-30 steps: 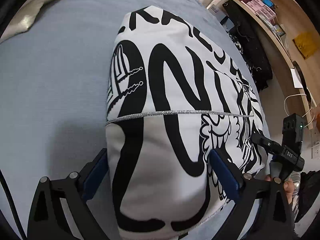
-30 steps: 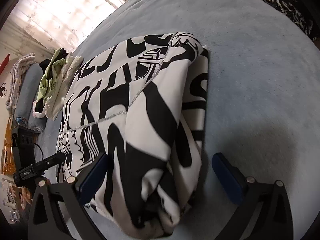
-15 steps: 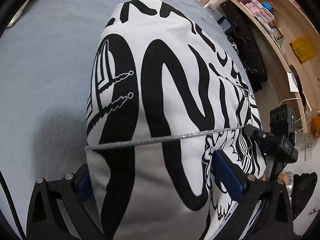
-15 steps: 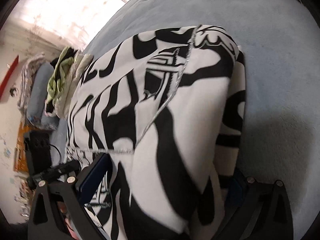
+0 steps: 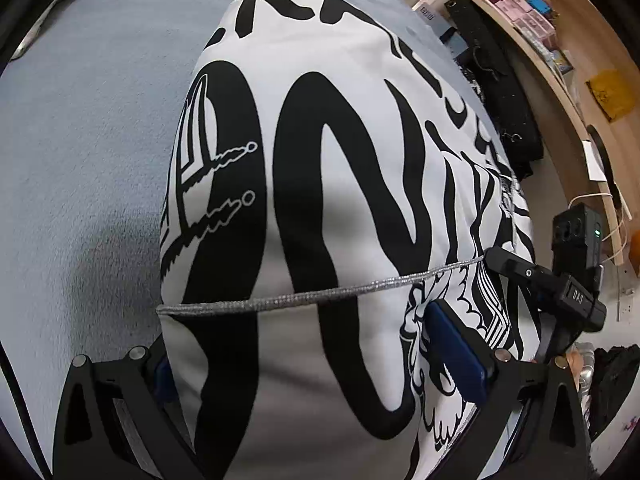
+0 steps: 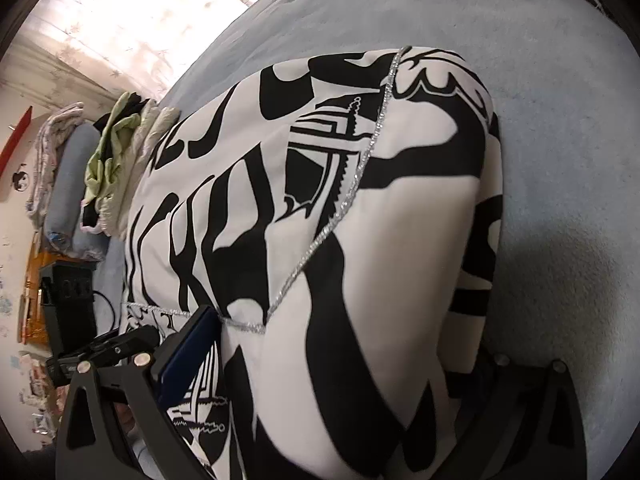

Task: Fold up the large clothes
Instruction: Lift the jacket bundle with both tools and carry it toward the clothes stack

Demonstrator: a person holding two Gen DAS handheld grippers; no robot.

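Note:
A folded white garment (image 5: 340, 168) with bold black print and a thin silver trim line (image 5: 320, 296) lies on the blue-grey bed (image 5: 88, 120). My left gripper (image 5: 312, 364) is open, its jaws straddling the garment's near end, the left pad tucked under the cloth edge. In the right wrist view the same garment (image 6: 320, 208) fills the middle. My right gripper (image 6: 332, 364) is open and straddles its near corner; its right pad is hidden behind the fabric. The other gripper (image 5: 560, 280) shows at the garment's right side.
A wooden shelf (image 5: 560, 40) with boxes and dark items stands right of the bed. A pile of light green and white clothes (image 6: 116, 160) and a blue pillow (image 6: 68, 184) lie at the bed's far end, near a bright curtained window.
Both grippers have pushed forward onto the garment, so it now fills each view and covers one pad of each. The jaws have stayed open.

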